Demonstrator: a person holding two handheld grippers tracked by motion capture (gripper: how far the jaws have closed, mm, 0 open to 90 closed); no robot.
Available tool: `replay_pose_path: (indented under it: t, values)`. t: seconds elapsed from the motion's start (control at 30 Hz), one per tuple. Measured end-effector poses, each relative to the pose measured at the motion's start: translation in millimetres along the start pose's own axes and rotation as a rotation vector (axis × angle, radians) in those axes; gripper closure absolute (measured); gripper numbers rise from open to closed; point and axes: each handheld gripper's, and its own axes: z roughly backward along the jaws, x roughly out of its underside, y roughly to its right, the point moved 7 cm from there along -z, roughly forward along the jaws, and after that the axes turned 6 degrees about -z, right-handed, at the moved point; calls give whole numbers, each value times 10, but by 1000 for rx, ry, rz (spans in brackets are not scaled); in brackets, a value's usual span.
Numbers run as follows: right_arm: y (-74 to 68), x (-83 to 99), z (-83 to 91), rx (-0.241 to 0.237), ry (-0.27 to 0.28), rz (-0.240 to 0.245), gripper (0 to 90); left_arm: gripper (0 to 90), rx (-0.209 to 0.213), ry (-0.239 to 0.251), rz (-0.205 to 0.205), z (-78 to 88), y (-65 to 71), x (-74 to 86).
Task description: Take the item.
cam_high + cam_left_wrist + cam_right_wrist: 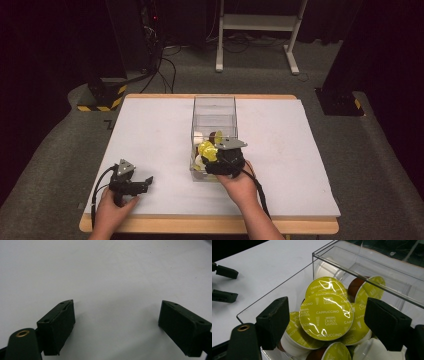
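Note:
A clear plastic box [214,100] stands at the middle of the white table [150,130], holding several coffee capsules with yellow-green foil lids, some bodies white and some brown. In the right gripper view the top capsule [325,316] lies tilted on the pile, its lid reading "Cappuccino". My right gripper [327,322] reaches into the box's near end [212,155], its jaws standing either side of that capsule with small gaps, so it is open. My left gripper [145,182] rests near the table's front left, open over bare table [116,325], nothing between its jaws.
The box's thin clear walls [362,270] rise close around the right jaws. Its far half [215,117] holds little. A white stand [257,22] and black equipment with cables [150,30] sit on the floor beyond the table. The left gripper [227,283] lies off to the side.

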Motion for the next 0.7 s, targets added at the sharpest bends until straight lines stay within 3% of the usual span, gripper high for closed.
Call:
replay_pose_path:
  t: [0.3,0.7]
  values:
    - [-17,15,-51,22,-21,17,269,142,-4,15,27,-7,18,-6]
    - [-30,41,-75,50,-41,45,364,142,-6,12,24,-3,15,-3]
